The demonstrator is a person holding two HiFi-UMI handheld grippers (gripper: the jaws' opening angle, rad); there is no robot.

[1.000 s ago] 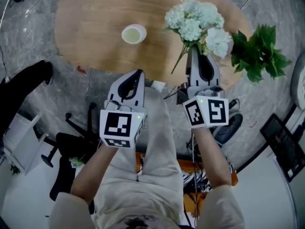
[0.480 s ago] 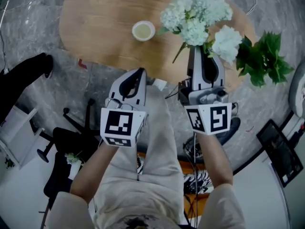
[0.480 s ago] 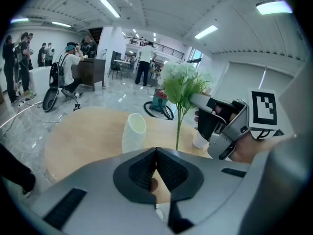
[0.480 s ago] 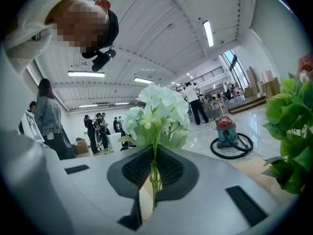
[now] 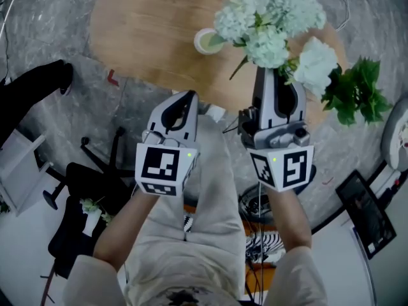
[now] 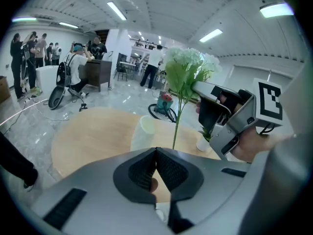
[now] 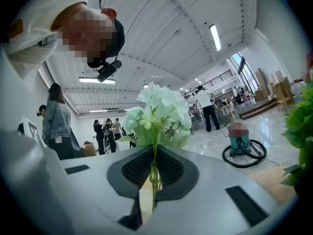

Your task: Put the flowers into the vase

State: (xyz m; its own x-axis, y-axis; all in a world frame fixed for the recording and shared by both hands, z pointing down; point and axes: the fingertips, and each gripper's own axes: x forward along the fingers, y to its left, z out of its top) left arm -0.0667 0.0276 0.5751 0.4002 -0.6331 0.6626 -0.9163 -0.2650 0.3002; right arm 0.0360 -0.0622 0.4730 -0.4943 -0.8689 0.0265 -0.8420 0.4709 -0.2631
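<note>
the top of the flowers (image 5: 271, 18) is cut off by the upper edge of the head view, and their blooms and a leaf cover the right rim of the vase (image 5: 206, 41), a small pale cup standing on the wooden desk (image 5: 140, 30). in that view the body of the right gripper (image 5: 271, 70) hides where the stem is held; the right gripper view shows it plainly, with the fingers (image 7: 137, 168) closed on the thin green stem (image 7: 154, 180) and the white-green blooms rising just past the tips. the left gripper (image 5: 188, 95) hangs near the desk's front edge, above the person's legs, its fingers (image 6: 142, 173) brought together with nothing between them. from the left gripper view the vase stands on the desk to the left of the hanging stem, apart from it. a green plant (image 5: 357, 94) lies at the desk's right edge, partly behind the bouquet. against the frame a second back, the right gripper has come up and the flowers look larger and sit further left over the desk; the vase, then well clear of the blooms, now lies partly under them. the left gripper has barely shifted.
</note>
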